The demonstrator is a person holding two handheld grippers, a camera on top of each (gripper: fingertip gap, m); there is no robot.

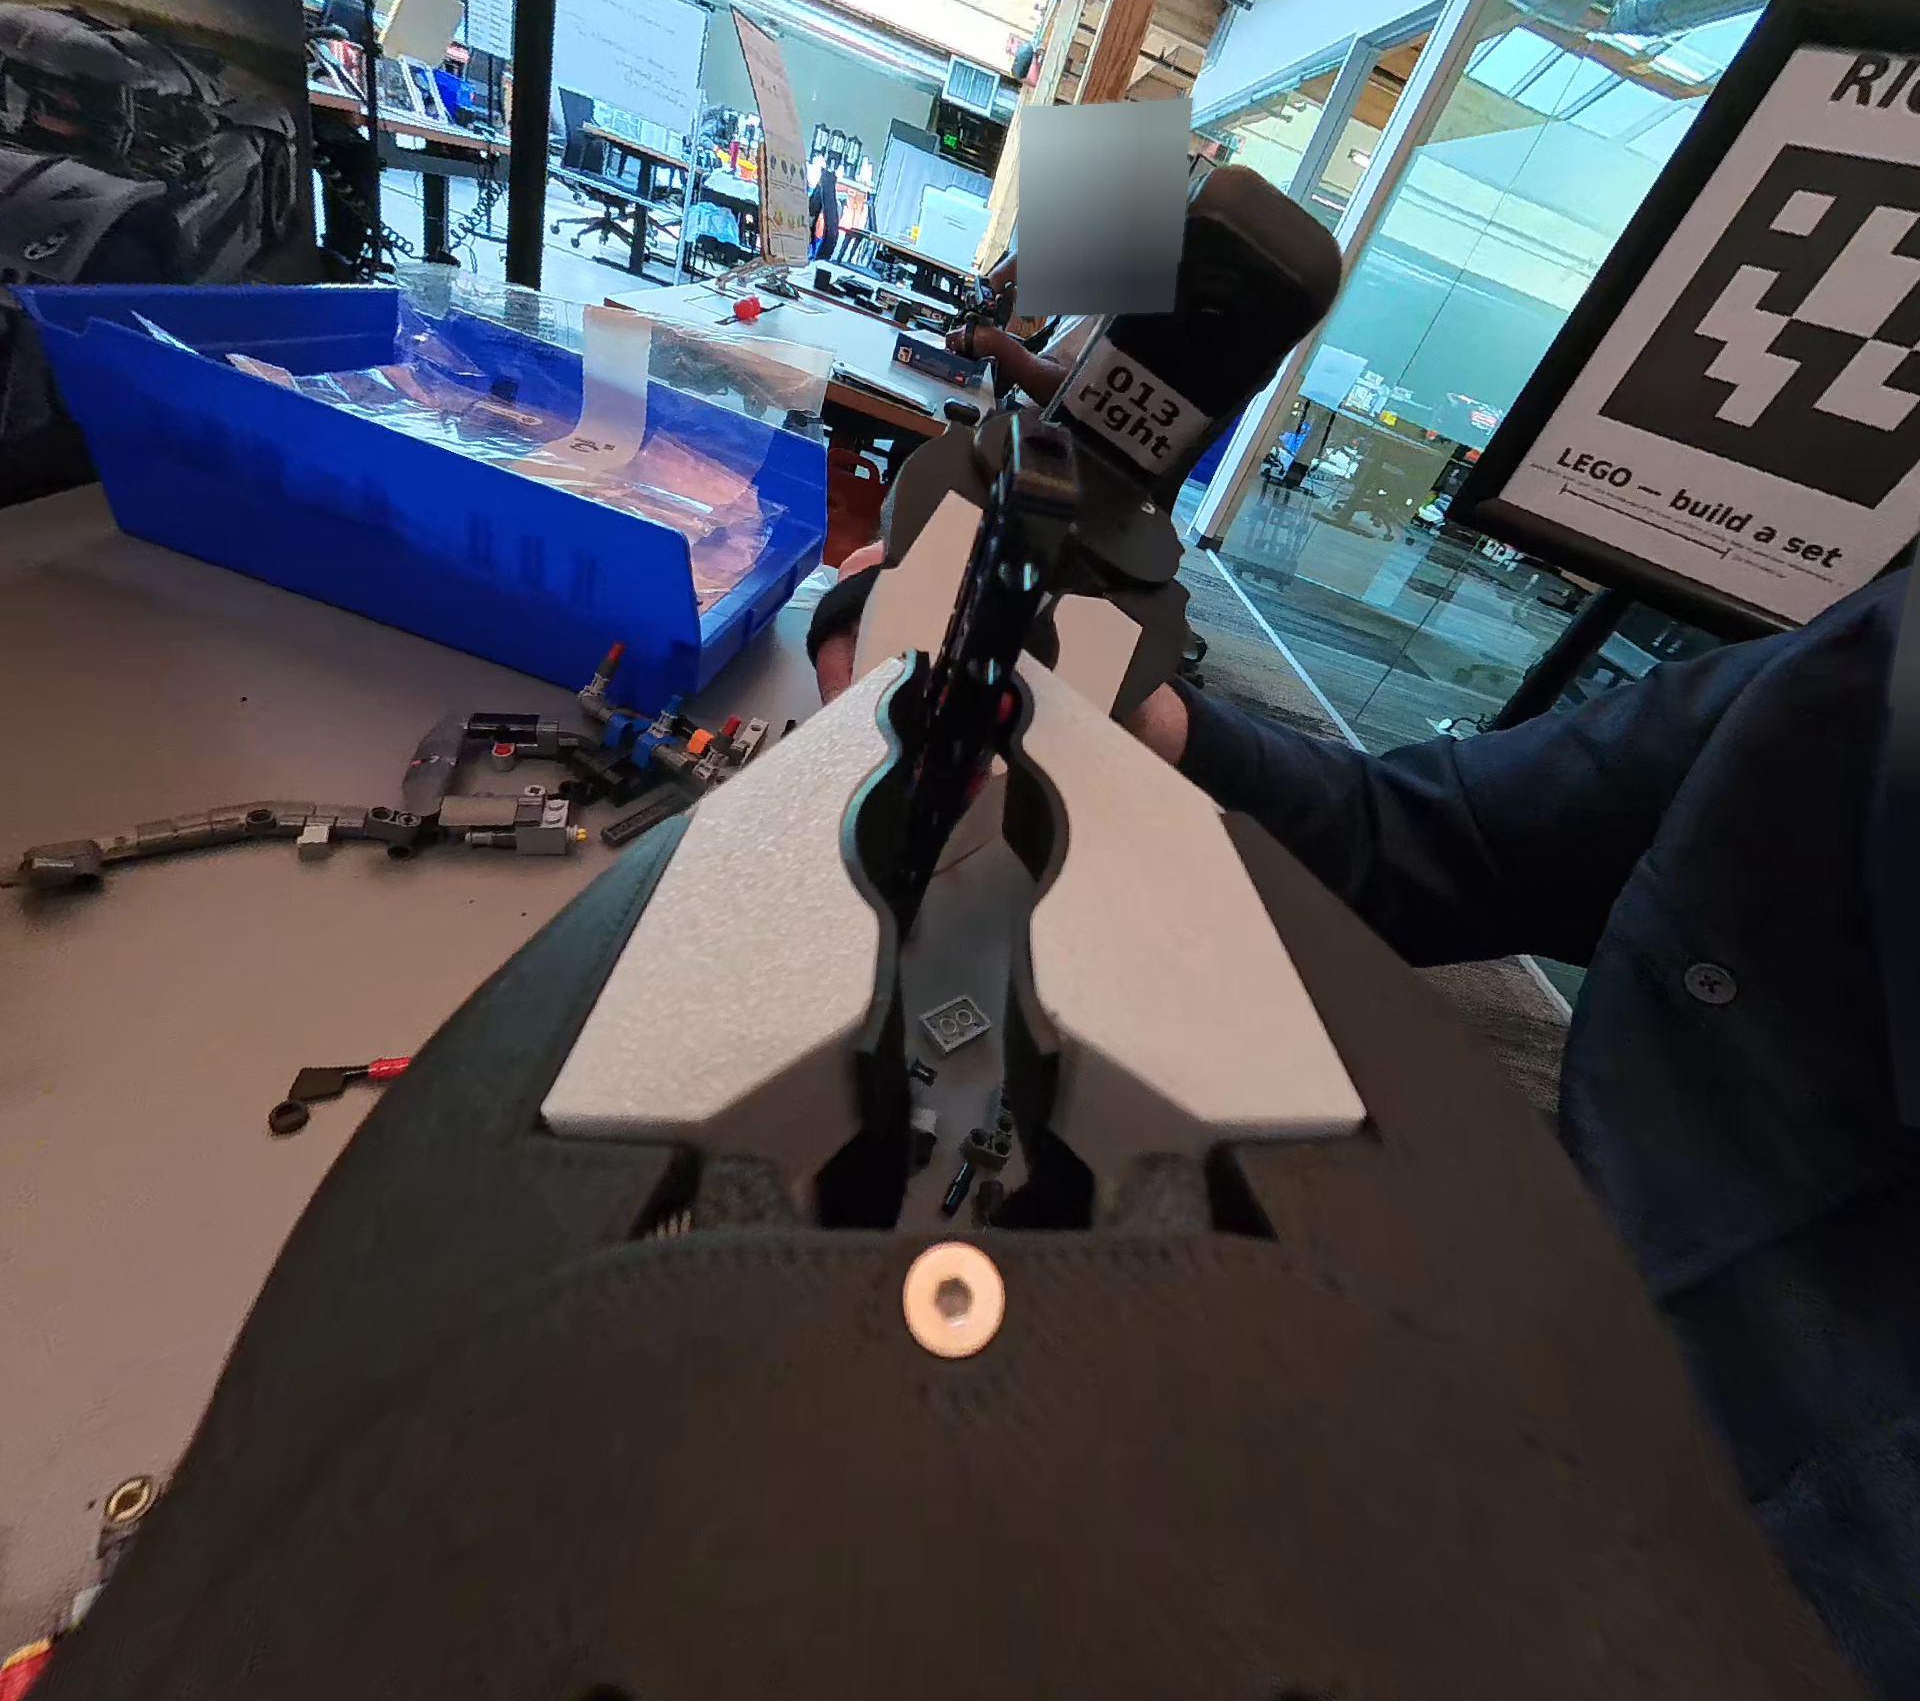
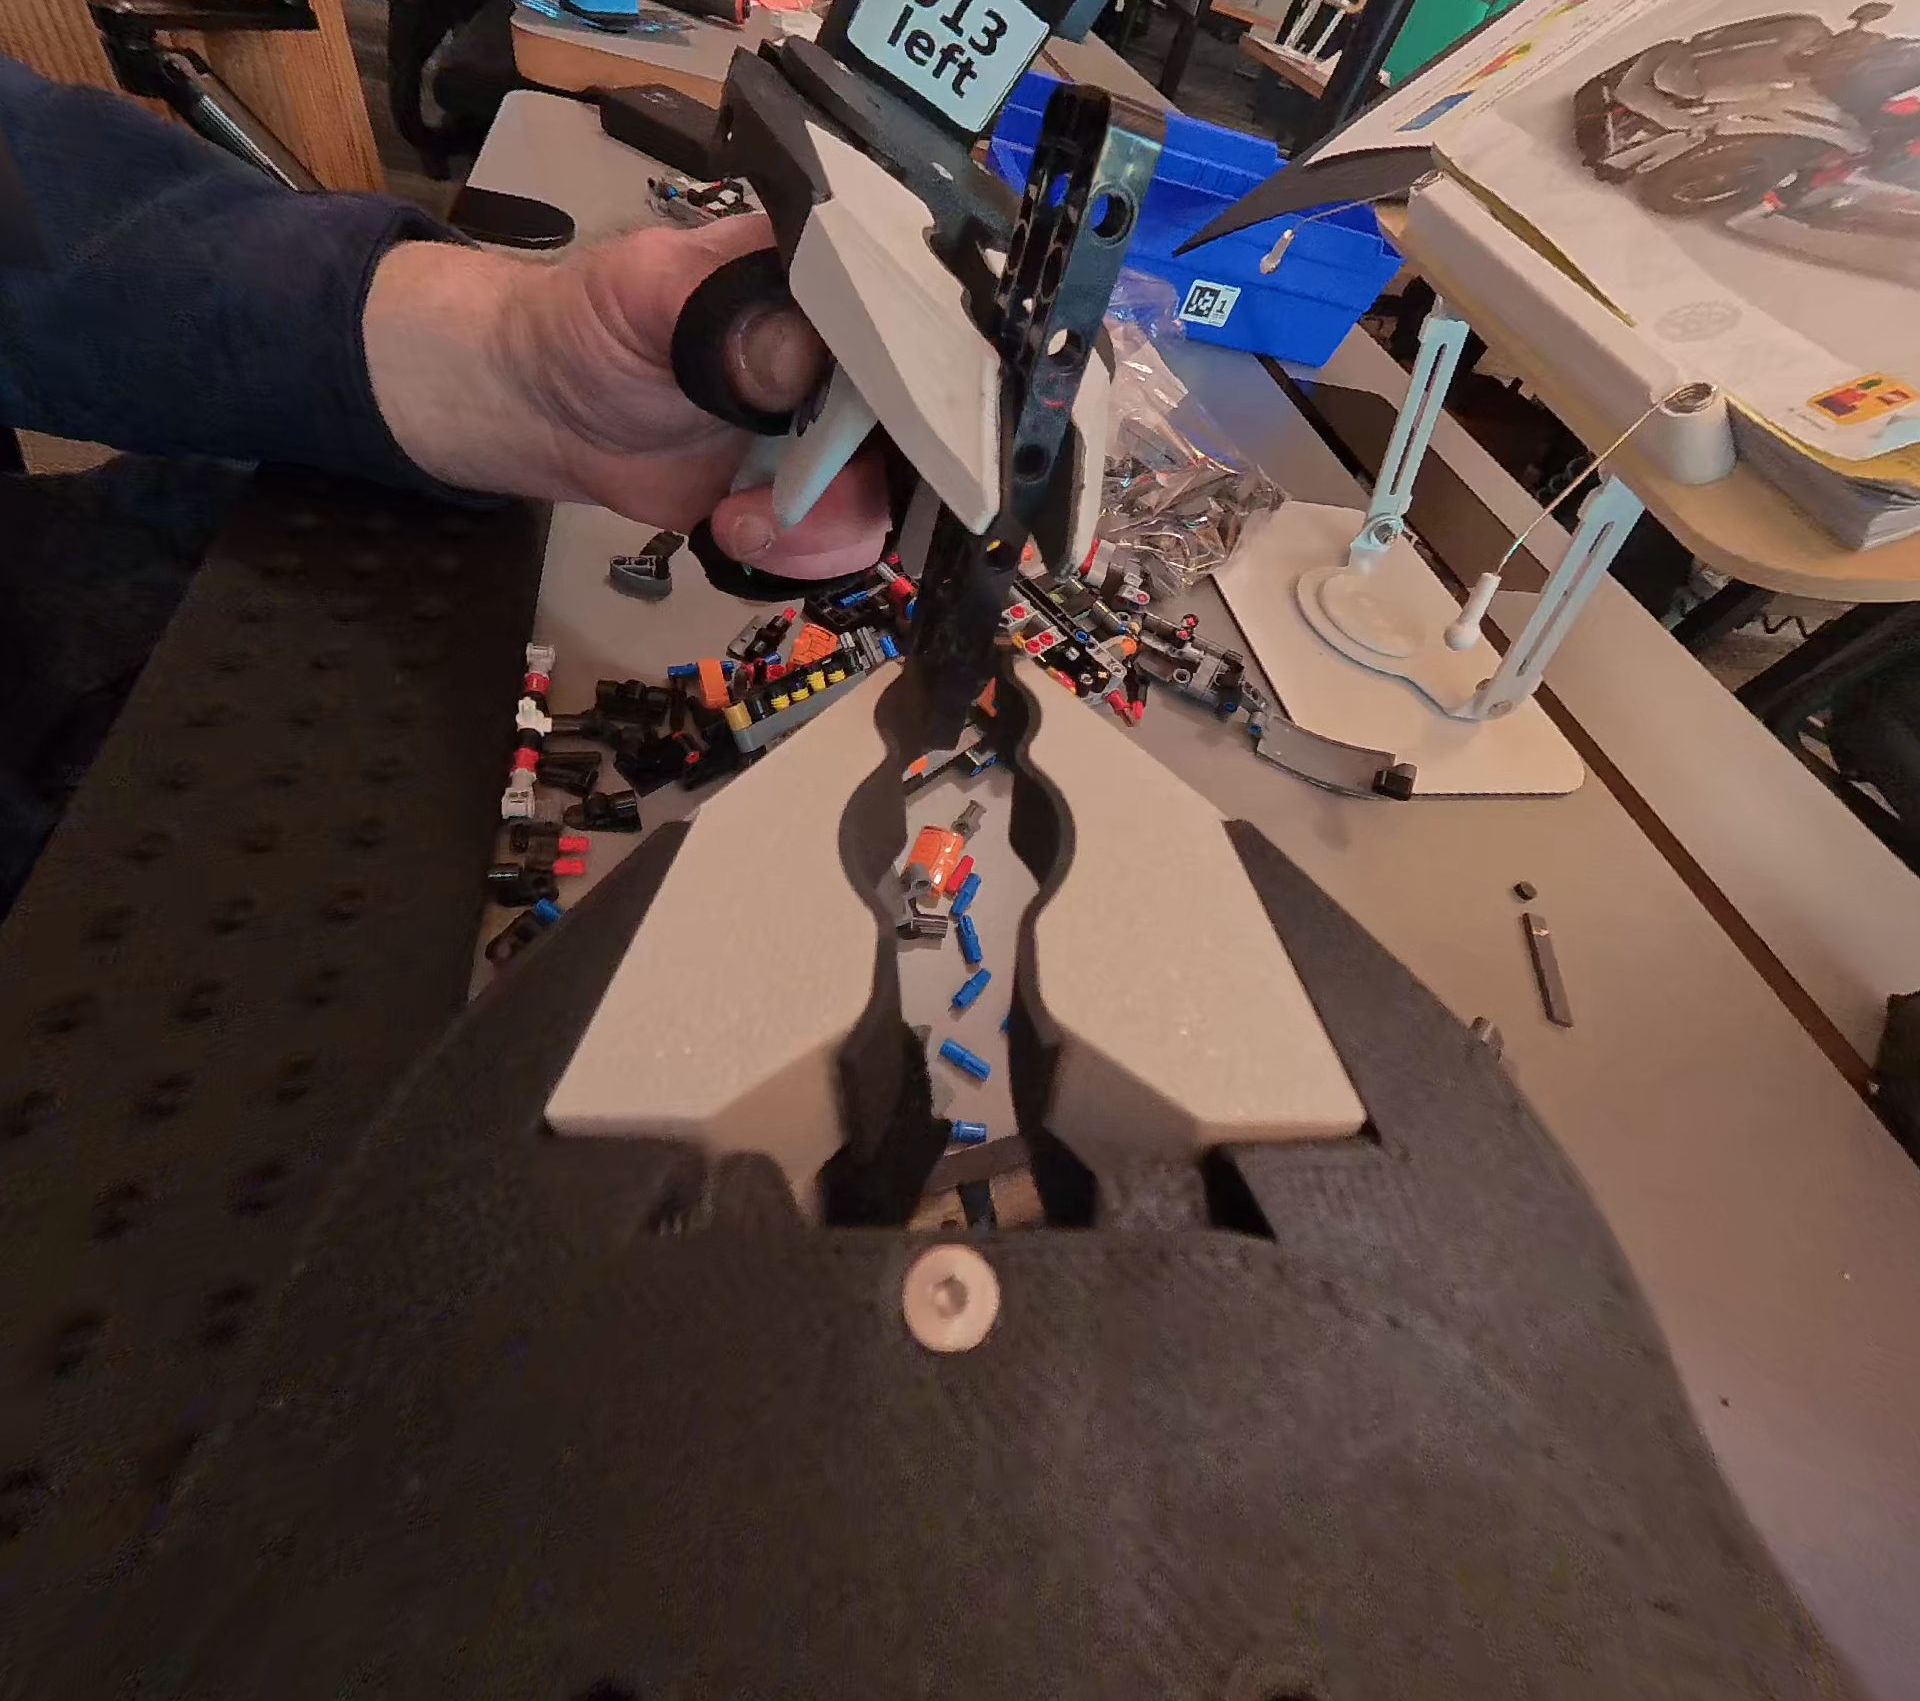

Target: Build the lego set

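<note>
A long black holed Lego beam [image 2: 1049, 269] stands nearly upright above the table, held by both grippers. In the right wrist view, my right gripper [image 2: 951, 690] is shut on its lower end, and my left gripper [image 2: 1029, 498] clamps its middle from the left, held by a hand [image 2: 582, 373]. In the left wrist view, my left gripper [image 1: 961, 685] is shut on the same black beam [image 1: 997, 571]. My right gripper [image 1: 997, 623] grips it just beyond. The clamped part of the beam is hidden by the white pads [image 1: 769, 903].
A blue bin [image 1: 416, 508] holds clear bags. Grey part-built assemblies [image 1: 312, 820] lie beside it. Loose pieces [image 2: 707, 716], blue pins [image 2: 966, 986] and an orange part [image 2: 935, 862] lie below. An instruction booklet [image 2: 1662, 93] sits on a white stand [image 2: 1403, 664] to the right. A framed sign [image 1: 1766, 321] stands at the right. Only a small space, under 4 cm, lies between the two pairs of fingers.
</note>
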